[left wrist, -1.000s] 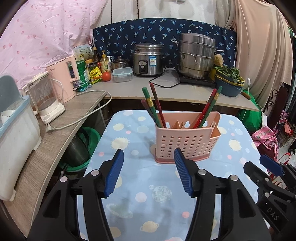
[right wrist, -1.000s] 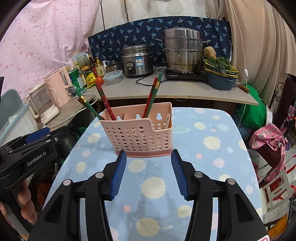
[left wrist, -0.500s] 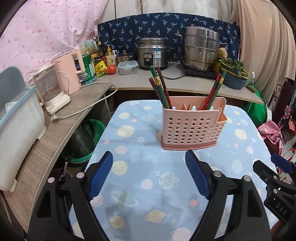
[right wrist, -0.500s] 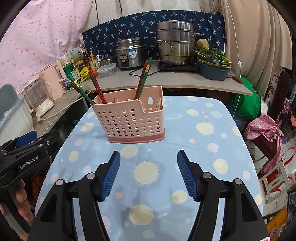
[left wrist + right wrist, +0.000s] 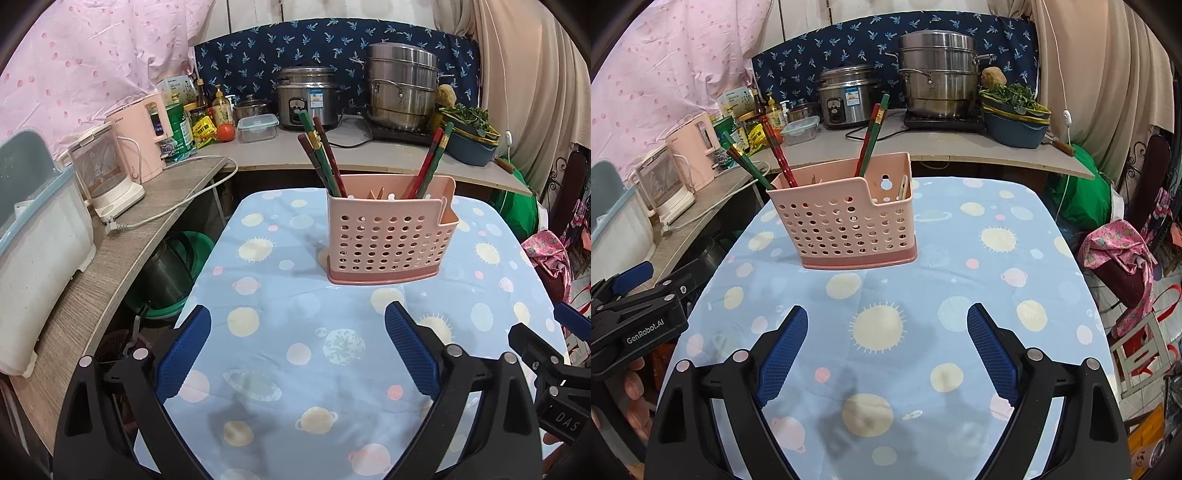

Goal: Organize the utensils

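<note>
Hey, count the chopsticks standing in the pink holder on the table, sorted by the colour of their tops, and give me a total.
In the pink holder:
Red-topped chopsticks: 3
Green-topped chopsticks: 2
Total: 5

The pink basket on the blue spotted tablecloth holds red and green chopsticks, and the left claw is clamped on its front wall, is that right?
Not quite. The left claw holds nothing: its jaws are opening over bare tablecloth, short of the pink basket. The left wrist view shows it. The basket does hold red and green chopsticks.
</note>
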Available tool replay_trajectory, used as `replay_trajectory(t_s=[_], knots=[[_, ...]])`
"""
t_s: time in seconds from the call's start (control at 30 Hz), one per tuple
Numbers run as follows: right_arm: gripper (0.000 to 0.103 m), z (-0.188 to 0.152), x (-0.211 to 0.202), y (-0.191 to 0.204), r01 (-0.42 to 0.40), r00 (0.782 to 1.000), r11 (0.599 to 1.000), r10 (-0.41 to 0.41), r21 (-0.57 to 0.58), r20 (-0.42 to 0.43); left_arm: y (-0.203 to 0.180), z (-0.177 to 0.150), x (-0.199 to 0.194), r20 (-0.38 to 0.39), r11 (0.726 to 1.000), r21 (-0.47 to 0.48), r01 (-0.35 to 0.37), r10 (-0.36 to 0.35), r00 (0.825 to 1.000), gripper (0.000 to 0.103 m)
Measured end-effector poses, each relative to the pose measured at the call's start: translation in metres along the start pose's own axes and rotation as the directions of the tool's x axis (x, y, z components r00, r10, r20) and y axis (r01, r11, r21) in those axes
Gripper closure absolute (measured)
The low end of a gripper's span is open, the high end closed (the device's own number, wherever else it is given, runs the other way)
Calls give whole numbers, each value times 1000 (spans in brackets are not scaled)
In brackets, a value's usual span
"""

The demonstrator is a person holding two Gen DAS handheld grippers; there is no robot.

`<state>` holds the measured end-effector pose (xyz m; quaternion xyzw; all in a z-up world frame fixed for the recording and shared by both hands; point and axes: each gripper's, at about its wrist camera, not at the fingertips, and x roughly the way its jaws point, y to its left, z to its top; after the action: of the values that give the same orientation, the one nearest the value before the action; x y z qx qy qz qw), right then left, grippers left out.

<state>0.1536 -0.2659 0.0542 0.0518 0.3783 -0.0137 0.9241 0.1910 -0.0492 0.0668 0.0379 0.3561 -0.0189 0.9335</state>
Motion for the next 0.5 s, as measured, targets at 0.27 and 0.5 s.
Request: replay_trajectory(t_s=[0.27,0.5], knots=[[7,-5,-2,-4,34,999,999,-34,-12,28,-1,-5,4,-17,1000,2,-5,5,1000,9],[7,-7,2,-6,42,999,999,-41,-17,18,-2,-8,8,-31,1000,3,-11,11,999,8]])
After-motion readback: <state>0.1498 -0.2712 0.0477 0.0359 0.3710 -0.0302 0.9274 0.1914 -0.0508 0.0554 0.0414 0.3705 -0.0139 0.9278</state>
